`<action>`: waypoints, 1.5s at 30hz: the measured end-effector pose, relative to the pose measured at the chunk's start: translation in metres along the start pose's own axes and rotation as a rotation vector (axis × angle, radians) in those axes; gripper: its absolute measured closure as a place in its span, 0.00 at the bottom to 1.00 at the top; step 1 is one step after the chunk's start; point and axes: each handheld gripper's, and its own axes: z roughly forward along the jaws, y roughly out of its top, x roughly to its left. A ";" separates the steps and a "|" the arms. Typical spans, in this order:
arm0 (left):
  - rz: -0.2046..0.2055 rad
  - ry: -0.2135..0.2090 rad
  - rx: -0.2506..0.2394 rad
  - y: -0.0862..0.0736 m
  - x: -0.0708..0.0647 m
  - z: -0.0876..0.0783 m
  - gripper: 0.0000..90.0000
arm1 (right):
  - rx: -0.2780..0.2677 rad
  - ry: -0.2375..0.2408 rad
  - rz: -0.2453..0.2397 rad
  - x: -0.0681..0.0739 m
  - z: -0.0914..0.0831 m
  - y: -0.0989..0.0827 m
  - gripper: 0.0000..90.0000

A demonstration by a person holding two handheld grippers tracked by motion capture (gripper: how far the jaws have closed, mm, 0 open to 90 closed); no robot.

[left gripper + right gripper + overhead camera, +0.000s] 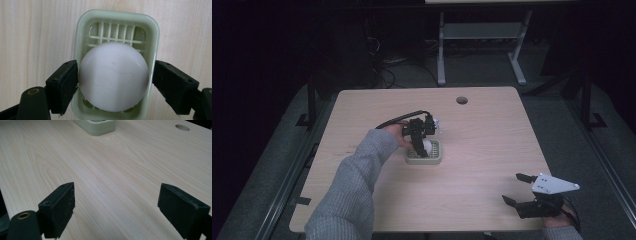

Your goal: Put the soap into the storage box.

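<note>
A white ball [113, 76] sits between the jaws of my left gripper [115, 82], directly over a pale green slatted tray [153, 32]. The left pad [66, 85] presses the ball's side. The right pad [170, 85] is at its other side, with a thin sliver of tray rim showing between them. In the high view the left gripper [423, 142] points down over the tray [437, 159] at the table's middle, with the ball [427, 145] under it. My right gripper [518, 189] rests open near the front right corner, nothing between its fingers [60, 207].
The light wooden table [482, 140] has a round cable hole [461, 100] at the back. The tray's corner [97, 127] and the hole [182, 127] lie far ahead in the right gripper view. Desk legs and cables stand on the floor beyond the table.
</note>
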 end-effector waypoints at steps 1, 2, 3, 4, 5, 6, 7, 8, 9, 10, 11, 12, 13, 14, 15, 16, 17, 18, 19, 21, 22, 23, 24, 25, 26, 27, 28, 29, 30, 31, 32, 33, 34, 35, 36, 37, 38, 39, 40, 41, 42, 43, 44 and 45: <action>0.000 0.002 0.000 0.000 0.000 -0.001 0.23 | -0.001 -0.002 -0.001 0.000 0.000 0.000 0.15; -0.005 0.005 -0.005 -0.001 0.000 -0.003 0.23 | -0.001 -0.001 -0.001 0.000 0.000 0.000 0.15; -0.008 0.001 -0.006 -0.001 0.000 -0.004 0.22 | 0.000 -0.001 0.000 0.000 0.000 0.000 0.15; -0.007 0.005 -0.005 -0.001 -0.001 -0.005 0.22 | 0.001 -0.001 0.000 0.000 0.000 0.000 0.15; -0.005 0.008 -0.004 -0.001 -0.001 -0.005 0.22 | -0.001 -0.002 -0.001 0.000 0.000 0.000 0.15; -0.007 0.008 -0.007 -0.001 -0.002 -0.006 0.22 | -0.001 -0.003 -0.003 0.000 0.000 0.000 0.15; -0.007 0.009 -0.012 -0.001 -0.002 -0.007 0.22 | 0.000 -0.003 -0.003 0.000 0.000 0.000 0.15; -0.008 0.010 -0.013 -0.002 -0.002 -0.009 0.23 | 0.001 -0.004 -0.004 0.001 0.000 0.000 0.15; -0.007 0.015 -0.016 -0.002 -0.003 -0.010 0.22 | -0.002 -0.006 -0.010 0.000 0.000 0.000 0.15; -0.012 0.013 -0.015 -0.002 -0.003 -0.011 0.23 | -0.002 -0.005 -0.010 0.000 0.000 0.000 0.15; -0.012 0.009 -0.014 -0.003 -0.003 -0.012 0.23 | -0.002 -0.005 -0.010 0.000 0.000 0.000 0.15; -0.009 0.010 -0.010 -0.003 -0.004 -0.013 0.24 | -0.001 -0.005 -0.010 0.000 0.000 0.000 0.15; -0.013 0.014 -0.010 -0.004 -0.005 -0.014 0.24 | -0.001 -0.004 -0.010 0.000 0.000 0.000 0.15; -0.013 0.013 -0.007 -0.004 -0.006 -0.015 0.23 | 0.000 -0.004 -0.011 0.000 0.000 0.000 0.15; -0.008 0.015 -0.005 -0.005 -0.007 -0.016 0.23 | 0.001 -0.004 -0.012 0.000 0.000 0.000 0.15; -0.003 0.022 -0.007 -0.005 -0.008 -0.018 0.23 | 0.001 -0.004 -0.012 0.000 0.000 0.001 0.15; -0.006 0.021 -0.009 -0.005 -0.009 -0.019 0.23 | 0.000 -0.005 -0.011 0.000 0.000 0.001 0.15; -0.002 0.024 -0.010 -0.005 -0.009 -0.020 0.23 | 0.000 -0.005 -0.010 0.001 0.000 0.001 0.15; -0.005 0.025 -0.013 -0.005 -0.010 -0.022 0.23 | 0.000 -0.004 -0.009 0.001 0.000 0.001 0.15; -0.006 0.028 -0.014 -0.005 -0.011 -0.023 0.23 | 0.000 -0.002 -0.009 0.001 0.000 0.001 0.15; -0.005 0.027 -0.014 -0.005 -0.011 -0.024 0.23 | -0.001 -0.001 -0.009 0.001 0.000 0.001 0.15; -0.005 0.028 -0.017 -0.005 -0.012 -0.025 0.23 | -0.001 -0.001 -0.008 0.001 0.000 0.001 0.15; -0.003 0.028 -0.019 -0.005 -0.013 -0.026 0.23 | -0.001 -0.002 -0.009 0.001 0.000 0.001 0.15; 0.000 0.030 -0.020 -0.005 -0.013 -0.026 0.23 | 0.000 -0.002 -0.009 0.001 0.000 0.001 0.15; -0.002 0.028 -0.024 -0.005 -0.014 -0.028 0.23 | -0.001 -0.002 -0.010 0.001 0.000 0.001 0.15; -0.004 0.023 -0.029 -0.005 -0.014 -0.029 0.24 | -0.001 -0.002 -0.010 0.001 -0.001 0.001 0.15; -0.003 0.023 -0.036 -0.005 -0.014 -0.030 0.24 | -0.002 -0.002 -0.010 0.001 -0.001 0.001 0.15; -0.004 0.023 -0.040 -0.005 -0.015 -0.031 0.24 | -0.003 -0.002 -0.011 0.001 -0.001 0.001 0.15; -0.003 0.024 -0.037 -0.005 -0.016 -0.032 0.24 | -0.001 -0.002 -0.007 0.001 -0.001 0.001 0.15; -0.004 0.025 -0.036 -0.006 -0.017 -0.032 0.24 | -0.001 -0.001 -0.007 0.001 -0.001 0.001 0.15; -0.001 0.024 -0.033 -0.006 -0.017 -0.032 0.24 | -0.003 -0.001 -0.012 0.001 0.000 0.001 0.15; -0.003 0.023 -0.031 -0.006 -0.017 -0.032 0.24 | -0.002 -0.001 -0.012 0.001 0.000 0.001 0.15; -0.007 0.021 -0.029 -0.007 -0.018 -0.032 0.24 | -0.003 0.000 -0.013 0.001 0.000 0.001 0.15; -0.006 0.017 -0.038 -0.008 -0.018 -0.031 0.24 | -0.002 -0.001 -0.013 0.002 0.000 0.001 0.15; -0.013 0.007 -0.041 -0.010 -0.019 -0.031 0.24 | 0.001 -0.002 -0.011 0.002 0.000 0.001 0.15; -0.016 0.012 -0.042 -0.011 -0.019 -0.030 0.24 | 0.002 -0.002 -0.007 0.002 0.000 0.001 0.15; -0.018 0.016 -0.045 -0.013 -0.019 -0.031 0.24 | 0.000 -0.002 -0.007 0.002 -0.001 0.001 0.15; -0.019 0.013 -0.051 -0.015 -0.019 -0.032 0.24 | -0.001 -0.003 -0.006 0.002 -0.001 0.000 0.15; -0.025 0.011 -0.058 -0.016 -0.020 -0.033 0.24 | -0.001 -0.003 -0.007 0.001 -0.001 0.000 0.15; -0.026 0.012 -0.056 -0.017 -0.021 -0.034 0.24 | -0.002 -0.002 -0.008 0.001 -0.001 0.000 0.15; -0.023 0.016 -0.054 -0.017 -0.021 -0.034 0.24 | -0.001 -0.001 -0.009 0.001 0.000 0.000 0.15; -0.021 0.015 -0.059 -0.018 -0.022 -0.035 0.24 | 0.000 0.000 -0.007 0.002 0.000 0.000 0.15; -0.019 0.017 -0.063 -0.019 -0.023 -0.035 0.24 | 0.001 -0.001 -0.010 0.002 0.000 0.001 0.15; -0.020 0.015 -0.072 -0.019 -0.023 -0.035 0.24 | 0.002 -0.002 -0.013 0.002 0.000 0.001 0.15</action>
